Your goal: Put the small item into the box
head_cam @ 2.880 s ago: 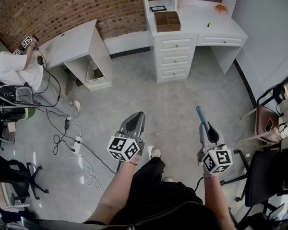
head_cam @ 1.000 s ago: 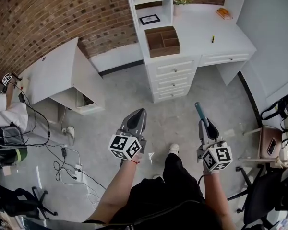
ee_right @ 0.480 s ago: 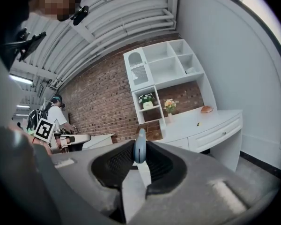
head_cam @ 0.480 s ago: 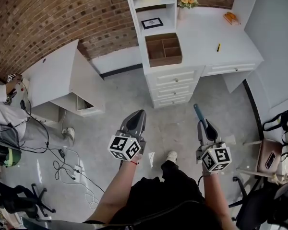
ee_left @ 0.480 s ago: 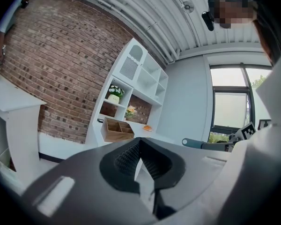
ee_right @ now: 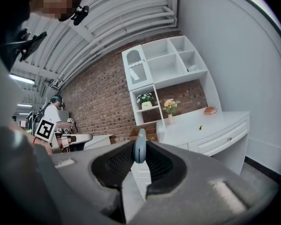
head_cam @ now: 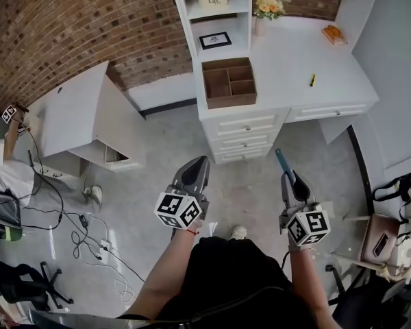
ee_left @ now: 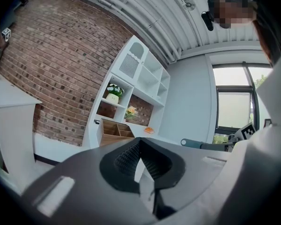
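Clamps a blue item (head_cam: 282, 160) in the right hand-held gripper (head_cam: 293, 180), jaws narrow and pressed on its flat sides, with the tip pointing to 12 o'clock. Keeps the left hand-held gripper (head_cam: 198, 163) closed on nothing, pads together. Carries both at the same spots in head view as 2.9 s ago: left near 7 o'clock of centre, right near 5 o'clock, well apart, above bare floor (head_cam: 157, 184).

Has drawn nearer the white counter (head_cam: 288, 67). Was far off at the top edge before; now fills the upper right. Shows the brown box (head_cam: 229, 102) at 12 o'clock of the hand-held grippers, lower in frame than in every earlier picture. Stands on the counter's left part, below the shelves (head_cam: 216, 19), compartments open upward. Finds a yellow item (head_cam: 312, 80) on the counter at 3 o'clock of the box, apart from it, and an orange item (head_cam: 334, 34) at 1 o'clock, toward the back. Holds the blue item well short of the box, over the floor.
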A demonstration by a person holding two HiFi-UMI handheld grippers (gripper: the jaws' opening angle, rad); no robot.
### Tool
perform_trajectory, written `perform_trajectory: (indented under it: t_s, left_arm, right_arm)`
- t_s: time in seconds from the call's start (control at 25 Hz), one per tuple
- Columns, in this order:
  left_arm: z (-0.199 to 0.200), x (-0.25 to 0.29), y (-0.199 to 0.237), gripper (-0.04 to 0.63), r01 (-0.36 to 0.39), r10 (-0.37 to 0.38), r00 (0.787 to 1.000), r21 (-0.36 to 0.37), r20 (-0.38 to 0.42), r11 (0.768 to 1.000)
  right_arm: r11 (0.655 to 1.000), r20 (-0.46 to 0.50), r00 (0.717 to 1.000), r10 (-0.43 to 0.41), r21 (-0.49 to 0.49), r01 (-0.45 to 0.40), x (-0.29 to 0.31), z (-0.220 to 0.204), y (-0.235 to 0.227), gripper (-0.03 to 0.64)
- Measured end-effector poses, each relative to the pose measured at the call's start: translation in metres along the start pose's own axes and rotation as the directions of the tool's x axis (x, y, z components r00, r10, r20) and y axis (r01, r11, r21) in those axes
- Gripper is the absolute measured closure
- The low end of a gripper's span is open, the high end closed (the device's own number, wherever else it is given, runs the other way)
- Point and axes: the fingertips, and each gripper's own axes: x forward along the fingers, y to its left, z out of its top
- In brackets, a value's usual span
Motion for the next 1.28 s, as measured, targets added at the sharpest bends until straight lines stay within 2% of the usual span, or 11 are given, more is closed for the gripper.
perform_trajectory:
  t_s: [0.28,0.56,0.84,1.28]
  left_arm:
    - [-0.004,0.007,0.006,0.594,-0.014,0.014,1.0,0.0,-0.015,1.0]
    - [-0.002,0.013,0.03,0.594,-0.036,0.036,0.999,-0.008,-0.026,0.999]
    - [0.004,0.059,0.045,0.594,0.011,-0.011,0.999,-0.013,-0.031,1.0]
    - [0.017,0.121,0.086,0.594,0.027,-0.027,0.999,-0.021,-0.042,0.999]
  right_arm:
    - [1.0,-0.021,1.0,0.018,0.023,-0.017,0.016,-0.009,-0.006,0.548]
    - [0.999,-0.035,0.998,0.048,0.023,-0.048,0.044,-0.009,0.006,0.548]
    - [0.999,-0.063,0.997,0.039,0.018,-0.038,0.085,-0.007,-0.001,0.548]
    - [1.0,-0.071,0.997,0.023,0.011,-0.022,0.151,0.004,-0.02,0.548]
